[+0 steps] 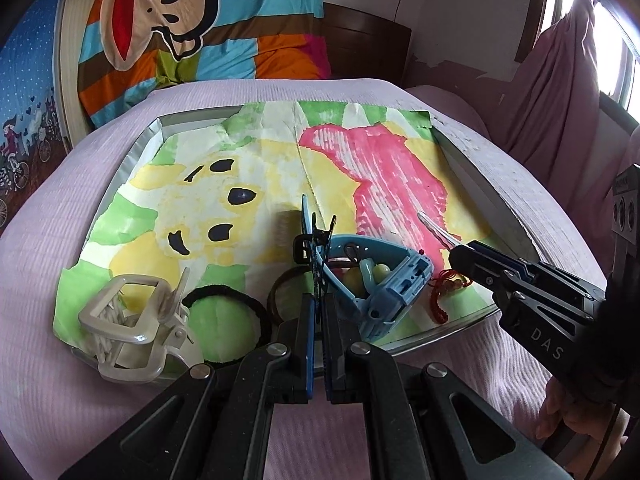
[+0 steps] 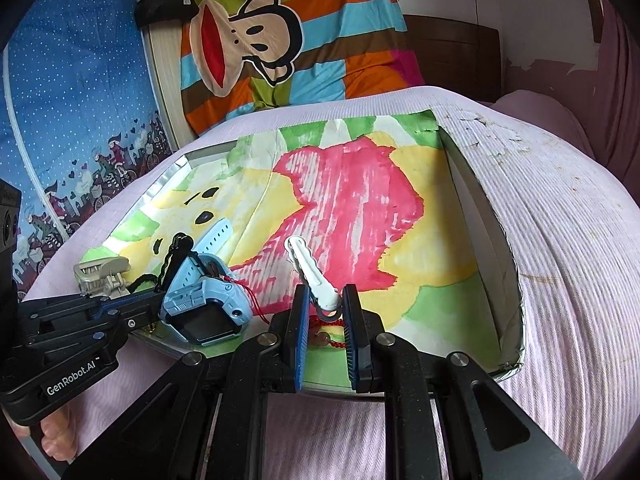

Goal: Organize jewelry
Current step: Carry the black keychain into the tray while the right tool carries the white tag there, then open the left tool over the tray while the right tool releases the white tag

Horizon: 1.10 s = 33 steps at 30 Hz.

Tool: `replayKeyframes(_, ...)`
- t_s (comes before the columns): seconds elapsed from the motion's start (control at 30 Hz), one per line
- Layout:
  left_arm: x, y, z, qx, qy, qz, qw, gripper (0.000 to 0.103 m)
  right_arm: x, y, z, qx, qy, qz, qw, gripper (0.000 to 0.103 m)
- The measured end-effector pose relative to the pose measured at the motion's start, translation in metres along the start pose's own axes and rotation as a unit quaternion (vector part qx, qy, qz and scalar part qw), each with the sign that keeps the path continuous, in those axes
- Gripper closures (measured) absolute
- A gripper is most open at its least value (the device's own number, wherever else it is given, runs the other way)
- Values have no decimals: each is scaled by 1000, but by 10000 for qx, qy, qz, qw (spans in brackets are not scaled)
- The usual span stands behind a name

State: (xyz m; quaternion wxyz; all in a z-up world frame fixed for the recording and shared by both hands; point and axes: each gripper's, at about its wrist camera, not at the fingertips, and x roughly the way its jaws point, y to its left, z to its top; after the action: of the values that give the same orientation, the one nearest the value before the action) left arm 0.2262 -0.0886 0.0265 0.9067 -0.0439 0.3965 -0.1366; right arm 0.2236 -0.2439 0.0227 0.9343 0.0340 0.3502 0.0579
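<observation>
A light blue watch (image 1: 380,284) lies tilted near the front edge of a shallow tray (image 1: 132,156) lined with painted paper. My left gripper (image 1: 319,300) is shut on the watch's thin perforated strap, which stands up between the pads. In the right wrist view the same watch (image 2: 204,304) hangs at the tip of the left gripper (image 2: 160,292). My right gripper (image 2: 325,300) is shut on the end of a white scalloped hair clip (image 2: 308,264) that points away over the pink patch. From the left wrist view, the right gripper (image 1: 460,254) holds that clip (image 1: 436,228) just right of the watch.
A beige claw clip (image 1: 132,320) sits at the tray's front left, beside a black hair tie (image 1: 224,316) and a brown ring (image 1: 284,284). A red bead bracelet (image 1: 440,304) lies under the right gripper. The tray rests on a pink-covered bed; its right wall (image 2: 516,272) stands upright.
</observation>
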Motion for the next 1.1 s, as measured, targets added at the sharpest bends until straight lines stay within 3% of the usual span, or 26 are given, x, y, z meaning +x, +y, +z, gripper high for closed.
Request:
replayKeyframes(0.4,-7,3,-4,-3,-145,-79,9999,99,-4,-2,-3,-13,-172,125,9998,87)
replayKeyframes(0.53,-13,3,-7,63,-231,-96,9997,97,-12,-4,-6,-4,-313,98,9995,70)
replayKeyframes(0.63,-19,3,-10,123,-322,-114,9993,93,-20,-6,-8,33,-443,113,9990,68)
replayKeyframes(1.1,-44,5,-28,208,-775,-230,9965,74,-60,-24,-22,345,-1159,23,9927,29)
